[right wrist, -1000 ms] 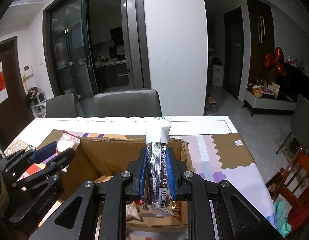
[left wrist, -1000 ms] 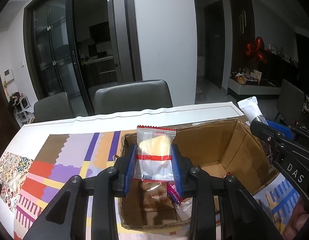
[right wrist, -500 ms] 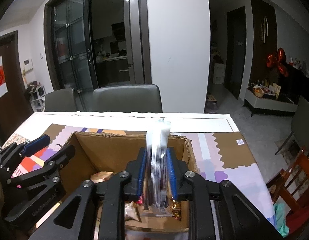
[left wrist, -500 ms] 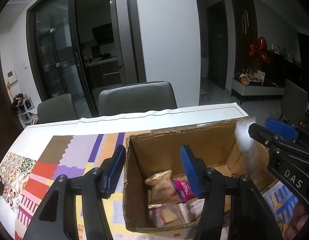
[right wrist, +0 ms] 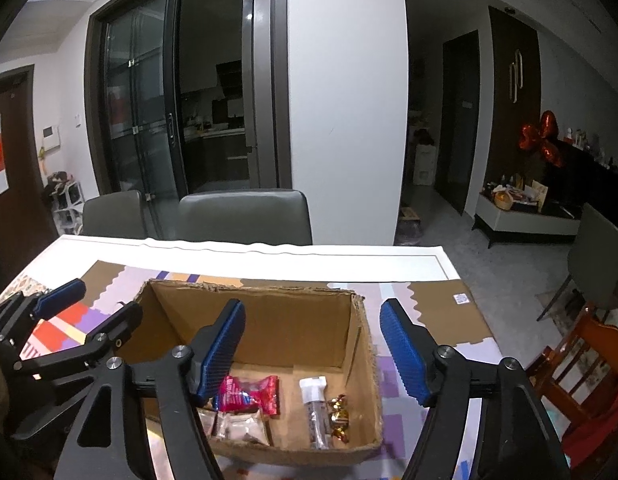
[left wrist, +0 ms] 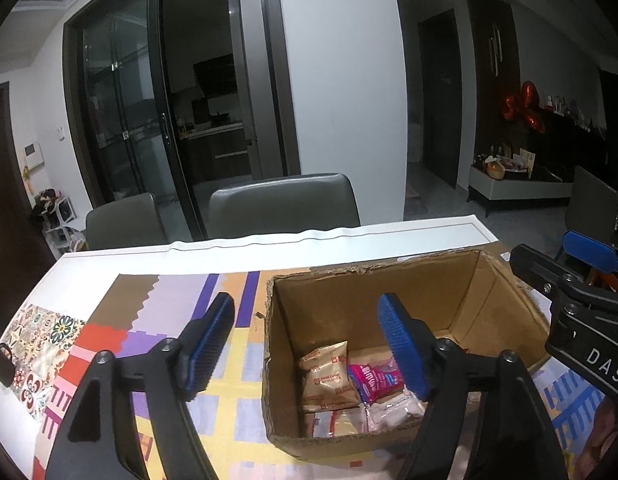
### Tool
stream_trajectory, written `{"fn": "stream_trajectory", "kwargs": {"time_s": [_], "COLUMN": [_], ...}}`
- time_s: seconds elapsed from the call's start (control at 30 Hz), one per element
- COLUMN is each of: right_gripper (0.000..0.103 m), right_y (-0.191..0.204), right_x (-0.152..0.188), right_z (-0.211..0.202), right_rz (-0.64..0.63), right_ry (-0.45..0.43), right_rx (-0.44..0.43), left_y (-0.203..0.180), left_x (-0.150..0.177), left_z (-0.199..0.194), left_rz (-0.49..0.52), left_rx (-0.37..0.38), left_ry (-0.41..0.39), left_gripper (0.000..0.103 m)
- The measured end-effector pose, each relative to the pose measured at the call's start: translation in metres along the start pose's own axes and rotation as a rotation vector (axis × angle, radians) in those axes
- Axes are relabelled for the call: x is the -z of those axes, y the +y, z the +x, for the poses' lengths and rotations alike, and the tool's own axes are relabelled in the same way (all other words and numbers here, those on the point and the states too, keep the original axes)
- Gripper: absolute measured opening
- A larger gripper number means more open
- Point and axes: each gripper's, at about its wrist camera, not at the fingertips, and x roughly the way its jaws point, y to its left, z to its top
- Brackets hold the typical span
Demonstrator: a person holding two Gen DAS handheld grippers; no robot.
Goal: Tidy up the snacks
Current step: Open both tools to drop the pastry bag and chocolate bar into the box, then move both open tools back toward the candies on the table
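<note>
An open cardboard box (left wrist: 393, 288) (right wrist: 269, 320) stands on the table and holds several snack packets. In the left wrist view I see a tan biscuit packet (left wrist: 327, 376), a pink packet (left wrist: 373, 378) and a clear packet (left wrist: 393, 410). In the right wrist view I see the pink packet (right wrist: 251, 394), a long silver bar (right wrist: 317, 412) and gold candies (right wrist: 338, 416). My left gripper (left wrist: 307, 346) is open and empty above the box's left wall. My right gripper (right wrist: 313, 352) is open and empty above the box's right wall.
A colourful patterned mat (left wrist: 121, 328) covers the white table (right wrist: 309, 258). Two grey chairs (left wrist: 283, 210) stand behind the far edge. A wooden chair (right wrist: 581, 360) stands to the right of the table.
Both grippers opened and let go. The clear packet from the left and the silver bar from the right dropped into the box. Both grippers rose slightly.
</note>
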Motion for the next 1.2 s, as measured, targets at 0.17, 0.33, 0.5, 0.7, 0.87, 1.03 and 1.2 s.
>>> {"fn": "stream_trajectory", "kwargs": {"time_s": [0.17, 0.33, 0.5, 0.7, 0.87, 1.03, 1.2], "right_gripper": [0.071, 0.071, 0.075, 0.078, 0.078, 0.078, 0.078], "right_y": [-0.006, -0.013, -0.021, -0.027, -0.032, -0.037, -0.040], "right_x": [-0.001, -0.002, -0.001, 0.003, 0.007, 0.014, 0.020], "right_z": [-0.016, -0.038, -0.061, -0.087, -0.107, -0.125, -0.137], "right_rz": [0.013, 0.014, 0.019, 0.016, 0.024, 0.032, 0.044], "right_ry": [-0.007, -0.026, -0.042, -0.064, -0.078, -0.084, -0.089], "right_rx": [0.012, 0.030, 0.048, 0.072, 0.086, 0.100, 0.108], "left_y": [-0.005, -0.011, -0.017, -0.024, -0.031, -0.036, -0.041], "left_x": [-0.003, -0.004, -0.002, 0.000, 0.003, 0.005, 0.010], "left_z": [-0.016, -0.035, -0.052, -0.075, -0.091, -0.105, -0.115], "left_rz": [0.007, 0.010, 0.015, 0.028, 0.043, 0.054, 0.058], "left_rx": [0.002, 0.006, 0.008, 0.014, 0.025, 0.034, 0.045], "left_ry": [-0.015, -0.037, -0.052, -0.074, -0.087, -0.096, -0.098], "left_gripper": [0.079, 0.083, 0.088, 0.091, 0.091, 0.092, 0.092]}}
